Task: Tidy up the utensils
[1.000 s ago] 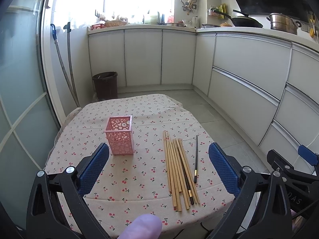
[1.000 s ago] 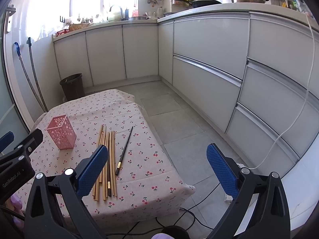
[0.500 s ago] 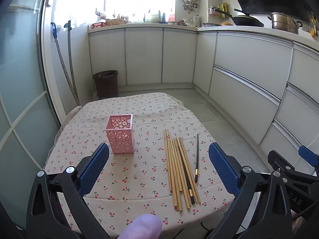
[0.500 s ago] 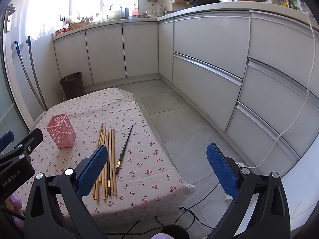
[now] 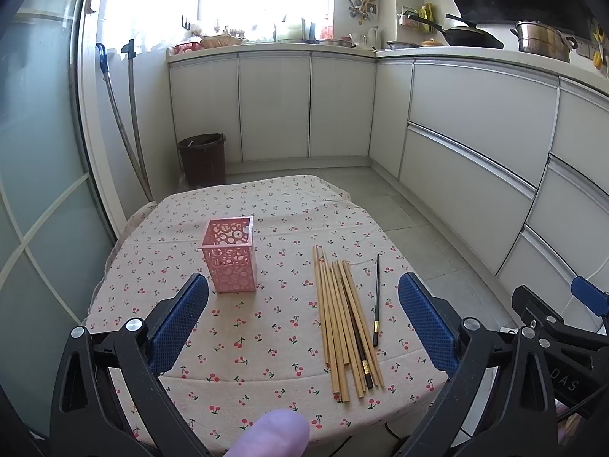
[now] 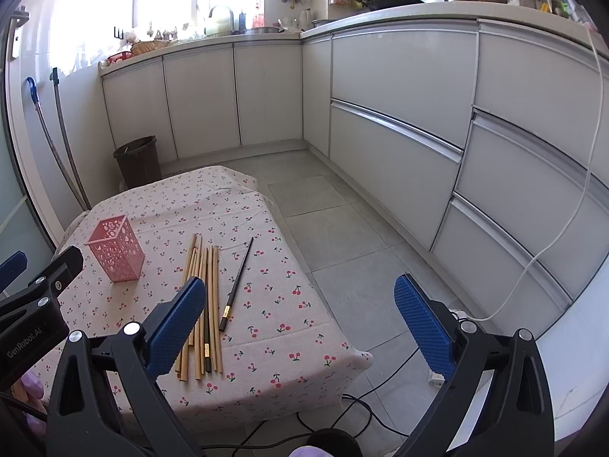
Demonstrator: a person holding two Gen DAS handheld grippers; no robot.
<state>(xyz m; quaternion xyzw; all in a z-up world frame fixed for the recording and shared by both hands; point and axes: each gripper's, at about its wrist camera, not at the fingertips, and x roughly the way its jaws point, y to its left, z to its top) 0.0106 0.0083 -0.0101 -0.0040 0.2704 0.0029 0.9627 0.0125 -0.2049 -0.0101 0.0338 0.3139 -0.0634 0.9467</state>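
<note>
A pink perforated utensil holder [image 5: 230, 255] stands upright and empty on the cherry-print tablecloth [image 5: 266, 213]; it also shows in the right wrist view [image 6: 116, 248]. Right of it lies a bundle of wooden chopsticks [image 5: 342, 316] with one dark chopstick among them, and a single black chopstick [image 5: 377, 299] lies apart to the right. In the right wrist view the bundle [image 6: 203, 297] and the black chopstick [image 6: 238, 282] lie the same way. My left gripper [image 5: 303, 289] is open and empty above the table's near edge. My right gripper [image 6: 300, 293] is open and empty, over the table's right edge.
White kitchen cabinets [image 5: 475, 122] run along the back and right. A brown waste bin [image 5: 203, 158] stands behind the table. Grey tiled floor [image 6: 342, 228] lies to the right, with cables [image 6: 380, 381] near the table's corner. A glass door [image 5: 38, 190] is at the left.
Both views have shifted only slightly; the table and its objects sit marginally higher in the left wrist view. Nothing on the table has moved and both grippers stay open.
</note>
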